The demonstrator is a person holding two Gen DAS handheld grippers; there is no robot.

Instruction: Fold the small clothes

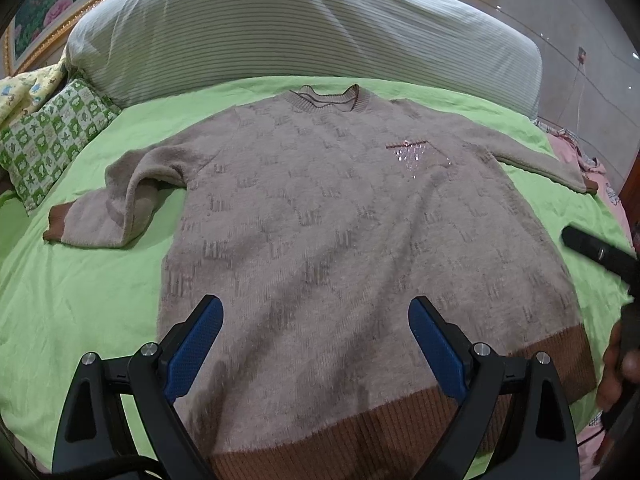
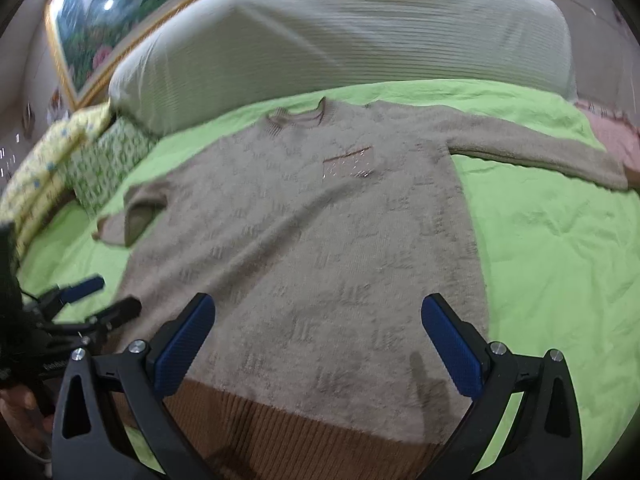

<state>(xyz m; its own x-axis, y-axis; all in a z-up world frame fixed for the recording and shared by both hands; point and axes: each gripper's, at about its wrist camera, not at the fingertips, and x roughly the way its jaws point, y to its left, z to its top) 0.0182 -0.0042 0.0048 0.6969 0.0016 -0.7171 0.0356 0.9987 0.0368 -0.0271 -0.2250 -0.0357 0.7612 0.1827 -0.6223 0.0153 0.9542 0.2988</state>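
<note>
Left wrist view: my left hand-held gripper (image 1: 316, 320) hovers with its blue pads spread wide and nothing between them, above the lower body of a taupe sweater (image 1: 340, 220) that lies face up and flat on the bed's green sheet (image 1: 80, 300). The right wrist view shows my right hand-held gripper (image 2: 318, 318) equally wide and empty over the same garment, nearer its right side.

Nearest me, at 6 o'clock, the brown ribbed hem (image 1: 360, 432) runs across the frame; I judge no fold has been made yet. To start well, I would lower each gripper onto one hem corner, pinch both layers of knit without catching the sheet, and lift evenly so the fuzzy fabric does not stretch or skew.

Farther out, the left sleeve (image 1: 116, 204) lies doubled on itself at 9 o'clock, its brown cuff (image 1: 58, 220) pointing outward; it probably needs straightening or tucking across the chest first. The right sleeve (image 2: 532, 148) stretches straight toward 2 o'clock. A sequinned chest pocket (image 1: 412, 156) glints below the neckline (image 1: 330, 100) at 12 o'clock; I would keep the pads off it.

Beyond stand a striped headboard cushion (image 1: 280, 28) and, at 10 o'clock, a green patterned pillow (image 1: 52, 136).
</note>
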